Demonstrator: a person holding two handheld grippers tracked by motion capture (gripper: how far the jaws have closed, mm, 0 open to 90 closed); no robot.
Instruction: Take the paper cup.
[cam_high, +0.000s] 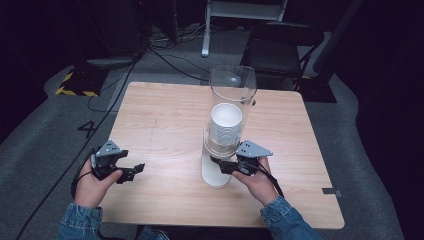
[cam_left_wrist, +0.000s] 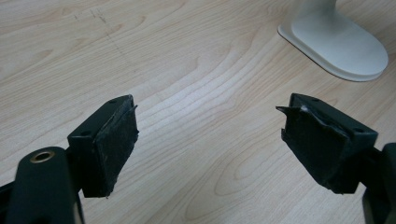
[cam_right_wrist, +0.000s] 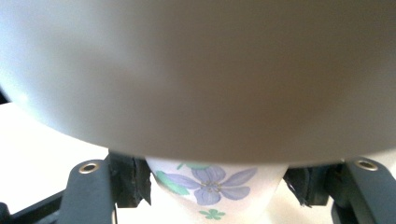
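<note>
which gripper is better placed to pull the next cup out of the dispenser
Right, probably. The right gripper has its jaws on either side of the flowered cup under the dispenser; the left gripper hangs open, apart.

A pale matt wood-grain bench (cam_high: 165, 120) carries a clear glossy plastic dispenser tube (cam_high: 233, 85) on a smooth white plastic base (cam_left_wrist: 343, 46); the white paper cup with a printed blue flower (cam_right_wrist: 210, 186) looks matt (black tool pads (cam_left_wrist: 114, 149) appear rough, frayed).

The cup dispenser (cam_high: 222, 135) stands mid-table — bare wood lies left of it, open for passage. The right gripper (cam_high: 226, 166) blocks its near-right side, jaws pressed on a flowered cup (cam_right_wrist: 210, 189) under the dispenser's collar.
</note>
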